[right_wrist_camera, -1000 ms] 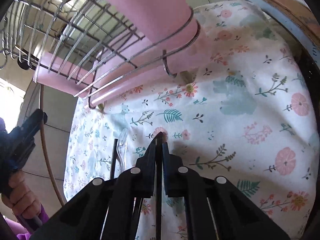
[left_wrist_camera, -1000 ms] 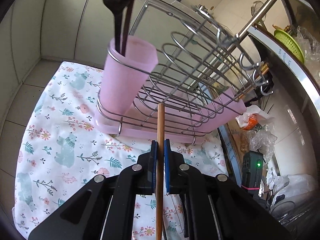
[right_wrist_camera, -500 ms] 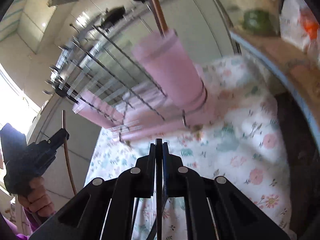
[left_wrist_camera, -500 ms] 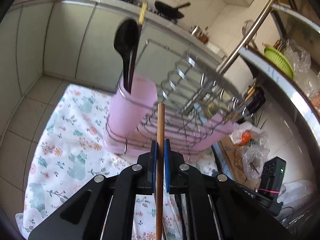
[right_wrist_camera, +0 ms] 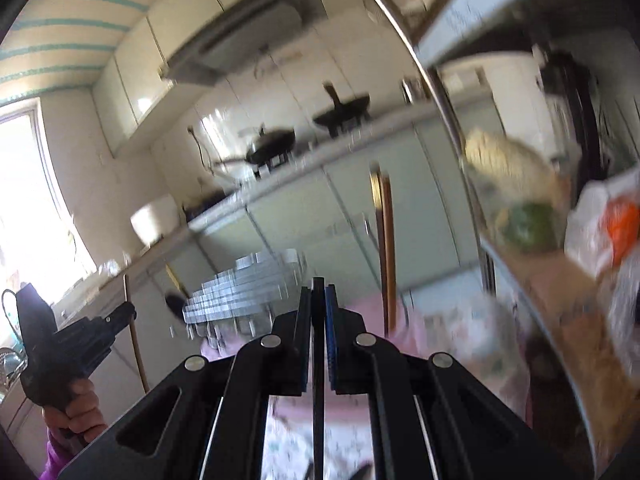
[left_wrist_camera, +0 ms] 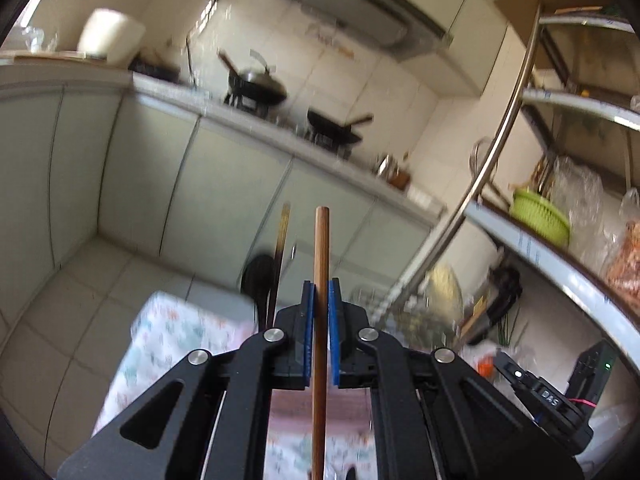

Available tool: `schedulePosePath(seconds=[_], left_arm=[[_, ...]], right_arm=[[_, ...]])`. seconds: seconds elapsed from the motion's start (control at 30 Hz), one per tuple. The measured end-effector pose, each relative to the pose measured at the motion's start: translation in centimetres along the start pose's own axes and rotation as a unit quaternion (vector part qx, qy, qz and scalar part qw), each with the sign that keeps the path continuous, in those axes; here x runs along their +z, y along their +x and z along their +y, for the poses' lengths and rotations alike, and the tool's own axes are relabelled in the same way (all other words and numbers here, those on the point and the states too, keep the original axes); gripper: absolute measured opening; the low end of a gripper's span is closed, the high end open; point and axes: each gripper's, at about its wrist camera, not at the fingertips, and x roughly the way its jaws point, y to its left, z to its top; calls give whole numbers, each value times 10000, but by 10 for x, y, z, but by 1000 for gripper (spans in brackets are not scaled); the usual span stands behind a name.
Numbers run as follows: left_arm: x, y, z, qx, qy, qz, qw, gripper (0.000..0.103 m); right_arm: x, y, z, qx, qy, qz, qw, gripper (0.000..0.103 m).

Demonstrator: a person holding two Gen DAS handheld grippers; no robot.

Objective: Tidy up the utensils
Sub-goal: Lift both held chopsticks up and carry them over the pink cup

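My left gripper (left_wrist_camera: 320,300) clamps a wooden chopstick (left_wrist_camera: 321,264); my right gripper (right_wrist_camera: 318,300) pinches a thin dark utensil (right_wrist_camera: 318,380). The pink holder (right_wrist_camera: 372,316), at twelve o'clock, is blurred, so I risk missing its mouth.

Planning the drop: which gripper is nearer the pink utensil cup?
Right, probably. The right gripper points straight at the pink utensil cup just ahead of its jaws; the left gripper hangs off to the cup's left, past the wire rack.
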Motion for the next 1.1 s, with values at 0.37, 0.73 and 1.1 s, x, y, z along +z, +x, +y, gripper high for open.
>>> schedulePosePath(seconds=[0.37,0.73,1.1], left_arm=[[38,23,-21,598,238,-1449,9874,6],[28,59,-29,1094,651,-2136,9686,6],[-16,68,-24,1238,981,-1950,9680,6]], right_arm=[[55,-3,10,-164,-224,-1231,9920,6],[76,24,5,-335,-371,-1721,9838,6],[70,51,-7,-586,-604,-1974,9767,6]])
